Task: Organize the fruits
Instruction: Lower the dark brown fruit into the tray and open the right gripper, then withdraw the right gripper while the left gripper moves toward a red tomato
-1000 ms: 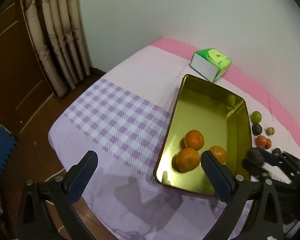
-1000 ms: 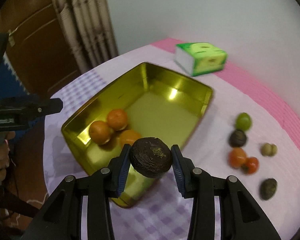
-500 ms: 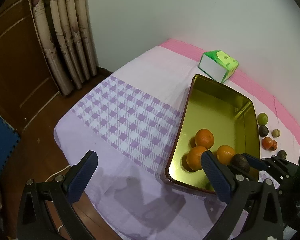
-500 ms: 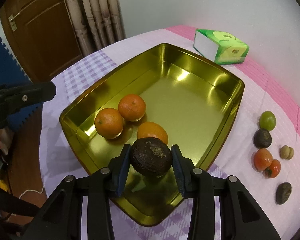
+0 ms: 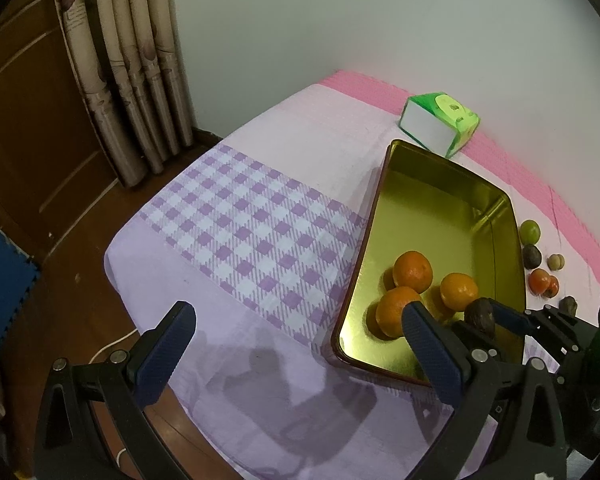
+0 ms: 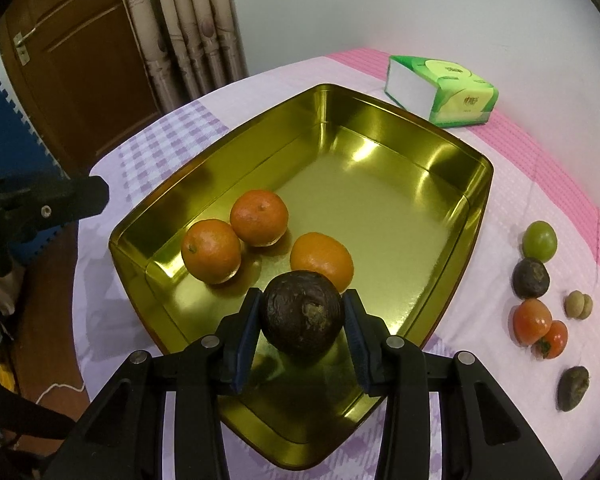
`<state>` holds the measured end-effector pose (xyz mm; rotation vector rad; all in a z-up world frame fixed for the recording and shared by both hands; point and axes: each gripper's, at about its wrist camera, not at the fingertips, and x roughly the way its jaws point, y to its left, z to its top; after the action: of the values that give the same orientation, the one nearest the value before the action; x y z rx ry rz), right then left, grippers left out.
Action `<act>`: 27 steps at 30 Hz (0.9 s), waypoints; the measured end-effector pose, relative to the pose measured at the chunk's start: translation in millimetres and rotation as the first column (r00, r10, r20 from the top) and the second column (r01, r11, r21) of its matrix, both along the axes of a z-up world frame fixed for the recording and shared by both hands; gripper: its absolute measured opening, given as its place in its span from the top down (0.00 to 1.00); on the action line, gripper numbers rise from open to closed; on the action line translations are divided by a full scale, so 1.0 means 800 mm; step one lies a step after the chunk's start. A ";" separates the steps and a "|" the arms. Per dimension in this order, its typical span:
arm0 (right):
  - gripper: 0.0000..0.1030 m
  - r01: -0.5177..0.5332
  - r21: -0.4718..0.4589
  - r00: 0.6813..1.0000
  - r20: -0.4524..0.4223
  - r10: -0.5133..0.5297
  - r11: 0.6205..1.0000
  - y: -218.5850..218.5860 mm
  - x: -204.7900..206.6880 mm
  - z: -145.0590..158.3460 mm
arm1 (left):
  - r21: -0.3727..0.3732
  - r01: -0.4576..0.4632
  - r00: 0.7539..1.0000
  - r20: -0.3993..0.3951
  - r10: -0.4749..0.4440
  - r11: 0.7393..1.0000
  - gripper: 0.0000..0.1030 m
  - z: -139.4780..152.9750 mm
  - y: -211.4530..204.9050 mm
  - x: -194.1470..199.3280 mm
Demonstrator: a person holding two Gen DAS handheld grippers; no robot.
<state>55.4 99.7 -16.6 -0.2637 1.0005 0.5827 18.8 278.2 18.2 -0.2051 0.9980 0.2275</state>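
My right gripper point(image 6: 302, 322) is shut on a dark brown wrinkled fruit point(image 6: 302, 314) and holds it over the near end of the gold tin tray point(image 6: 440, 152). Three oranges point(image 6: 259, 218) lie in the tray just beyond it. The left wrist view shows the same tray point(image 5: 384, 200), the oranges point(image 5: 413, 271) and the held dark fruit point(image 5: 481, 314). My left gripper point(image 5: 296, 342) is open and empty, above the table's near left edge beside the tray.
Right of the tray lie a green fruit point(image 6: 539, 240), a dark fruit point(image 6: 531, 278), two red-orange fruits point(image 6: 532, 320), a small tan one point(image 6: 578, 304) and another dark one point(image 6: 573, 388). A green tissue box point(image 6: 444, 90) sits behind the tray. A curtain point(image 5: 128, 60) and wooden door stand at left.
My right gripper has carried the dark fruit from outside the tray's near edge to over the tray, close to the oranges. The left gripper has drifted left, still open.
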 end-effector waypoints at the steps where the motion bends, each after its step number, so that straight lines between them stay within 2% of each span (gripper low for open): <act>1: 0.58 -0.001 0.005 1.000 -0.001 0.001 1.000 -0.001 0.000 0.000 | 0.001 0.002 1.000 -0.001 -0.002 1.000 0.01 0.000 -0.001 0.000; 10: 0.46 0.039 0.095 0.998 0.039 -0.043 0.995 -0.028 -0.005 0.031 | 0.017 0.016 1.000 -0.001 -0.016 1.000 0.01 -0.001 -0.008 0.001; 13: 0.39 0.083 0.107 0.992 0.082 -0.092 0.991 -0.060 -0.007 0.044 | 0.026 0.023 1.000 0.006 -0.024 0.999 0.01 0.000 -0.011 0.001; 16: 0.36 0.174 0.115 0.977 0.101 -0.185 0.978 -0.111 -0.001 0.050 | 0.048 0.036 0.999 0.009 -0.037 0.998 0.01 0.000 -0.017 0.002; 20: 0.33 0.336 0.095 0.932 0.112 -0.346 0.937 -0.199 0.011 0.045 | 0.095 0.071 0.997 0.032 -0.074 0.993 0.01 0.005 -0.032 0.001; 23: 0.31 0.468 0.088 0.873 0.108 -0.475 0.880 -0.276 0.017 0.034 | 0.116 0.114 0.991 0.053 -0.121 0.987 0.01 0.010 -0.049 0.001; 27: 0.25 0.572 0.051 0.813 0.100 -0.574 0.819 -0.353 0.028 0.015 | 0.161 0.173 0.979 0.078 -0.187 0.972 0.01 0.021 -0.079 0.001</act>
<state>77.5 -182.5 -4.4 0.0336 0.9058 0.0194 19.9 214.8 34.8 0.0160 0.8960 0.1271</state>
